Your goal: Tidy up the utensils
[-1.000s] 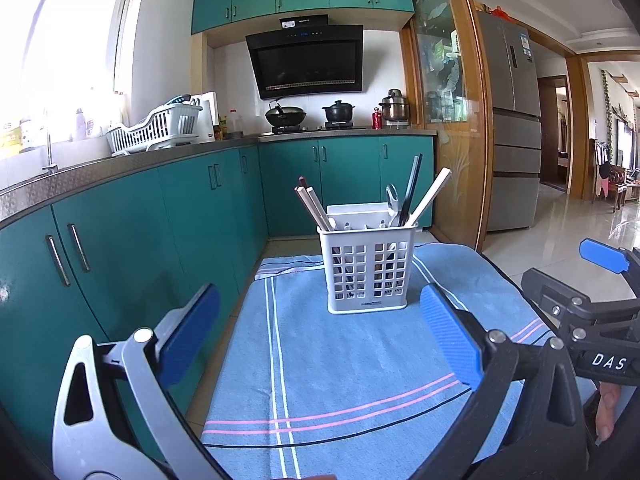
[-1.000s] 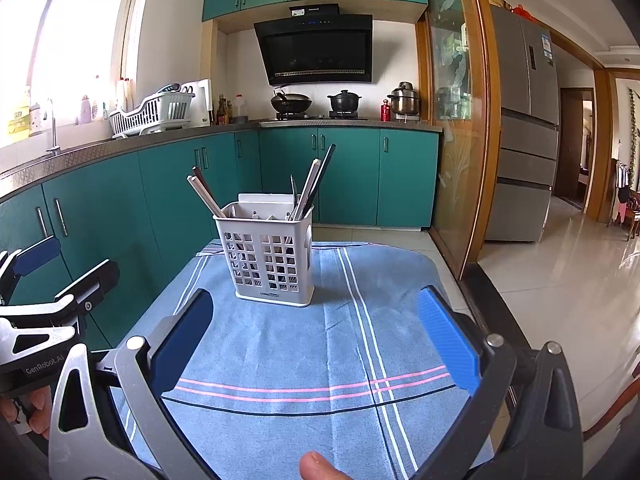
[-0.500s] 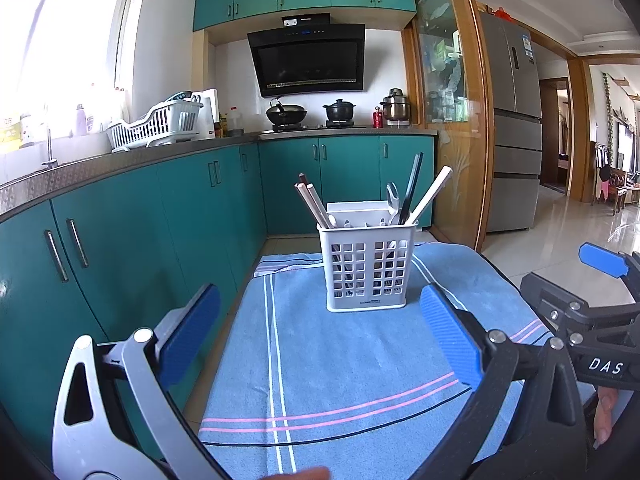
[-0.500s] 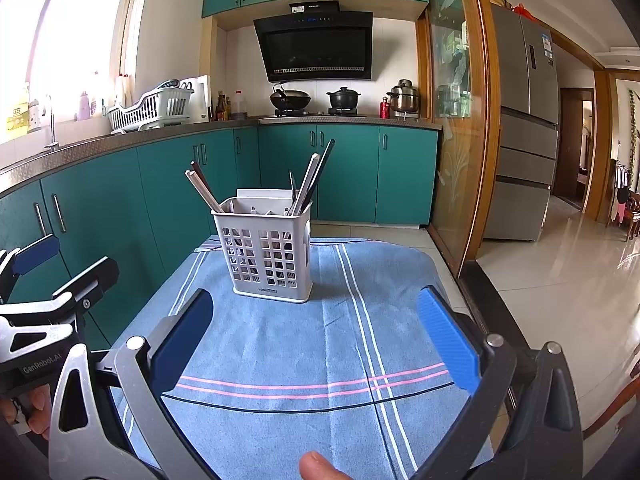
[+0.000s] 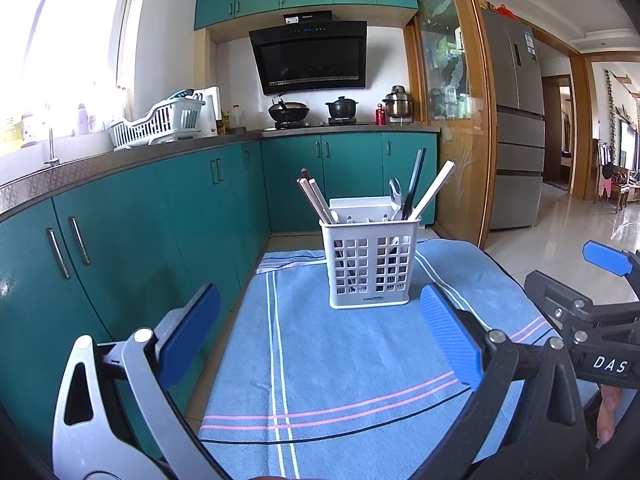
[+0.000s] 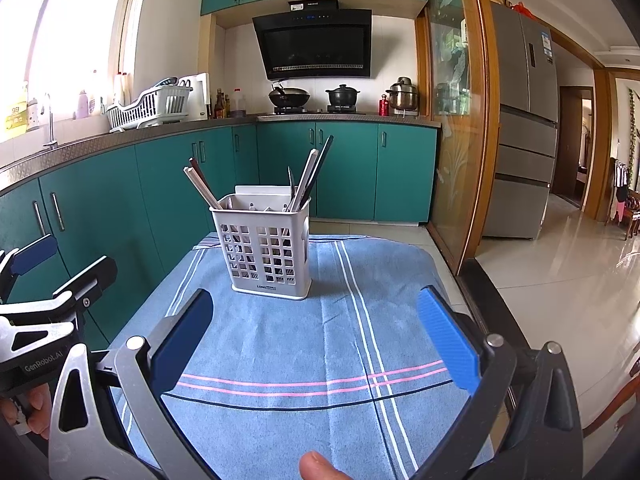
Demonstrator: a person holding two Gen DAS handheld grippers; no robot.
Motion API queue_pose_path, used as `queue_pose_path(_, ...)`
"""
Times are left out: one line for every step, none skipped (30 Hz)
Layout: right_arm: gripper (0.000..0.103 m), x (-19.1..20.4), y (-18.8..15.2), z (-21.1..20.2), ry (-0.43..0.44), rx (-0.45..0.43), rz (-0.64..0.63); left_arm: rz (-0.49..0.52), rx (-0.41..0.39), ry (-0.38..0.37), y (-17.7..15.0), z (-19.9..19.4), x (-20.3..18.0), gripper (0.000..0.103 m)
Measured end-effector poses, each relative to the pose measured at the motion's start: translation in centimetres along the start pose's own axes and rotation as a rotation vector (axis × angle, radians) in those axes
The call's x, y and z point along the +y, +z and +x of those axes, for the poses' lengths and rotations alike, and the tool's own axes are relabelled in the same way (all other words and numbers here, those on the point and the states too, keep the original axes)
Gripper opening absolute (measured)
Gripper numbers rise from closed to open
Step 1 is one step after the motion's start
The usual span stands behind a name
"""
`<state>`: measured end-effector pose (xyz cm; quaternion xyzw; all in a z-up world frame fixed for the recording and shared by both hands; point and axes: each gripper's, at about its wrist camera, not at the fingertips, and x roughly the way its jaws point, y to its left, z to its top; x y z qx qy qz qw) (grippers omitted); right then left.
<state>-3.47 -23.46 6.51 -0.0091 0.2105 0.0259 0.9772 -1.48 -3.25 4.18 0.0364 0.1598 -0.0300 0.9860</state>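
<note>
A white slotted utensil holder (image 5: 370, 264) (image 6: 264, 254) stands at the far end of a blue striped cloth (image 5: 344, 360) (image 6: 304, 344). Chopsticks (image 5: 316, 202) (image 6: 202, 186) lean out of its left side; a metal spoon (image 5: 395, 196), a dark utensil and a pale handle (image 5: 434, 188) lean at its right. My left gripper (image 5: 320, 336) hangs open over the near cloth, nothing between its blue pads. My right gripper (image 6: 316, 336) is open too, and empty. Each gripper shows at the edge of the other's view.
Teal cabinets (image 5: 132, 224) under a steel counter run along the left, with a dish rack (image 5: 156, 124). A stove with a wok and pot (image 6: 340, 96) sits behind. A glass door (image 6: 452, 120), a fridge (image 6: 524, 128) and tiled floor lie to the right.
Both wrist views have crept a little toward the holder and slightly upward. Both grippers stay open and empty; the holder has not moved.
</note>
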Motion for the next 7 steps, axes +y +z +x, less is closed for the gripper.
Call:
queue_pose_path(0.1,-0.01,-0.01,0.01,0.0,0.0,0.0,0.001,0.001,-0.002,-0.03,0.02,-0.02,0.099)
queue_pose_path(0.1,-0.02,-0.01,0.03,0.0,0.001,0.0,0.002,0.002,-0.002,-0.07,-0.02,-0.04,0.099)
queue_pose_path(0.1,-0.03,-0.03,0.02,0.0,0.002,0.0,0.003,0.003,-0.001,-0.1,-0.02,-0.05,0.099)
queue_pose_path(0.1,-0.01,-0.03,0.04,0.0,0.003,0.001,0.004,0.002,0.0,-0.14,-0.03,-0.07,0.099)
queue_pose_path(0.1,-0.02,-0.02,0.04,-0.001,0.002,0.001,0.005,0.003,0.0,-0.17,-0.02,-0.08,0.099)
queue_pose_path(0.1,-0.03,-0.02,0.04,-0.001,0.002,0.001,0.004,0.003,-0.002,-0.17,-0.03,-0.08,0.099)
queue_pose_path(0.1,-0.05,-0.01,0.05,0.0,0.002,0.001,0.003,0.003,-0.003,-0.18,-0.04,-0.1,0.099)
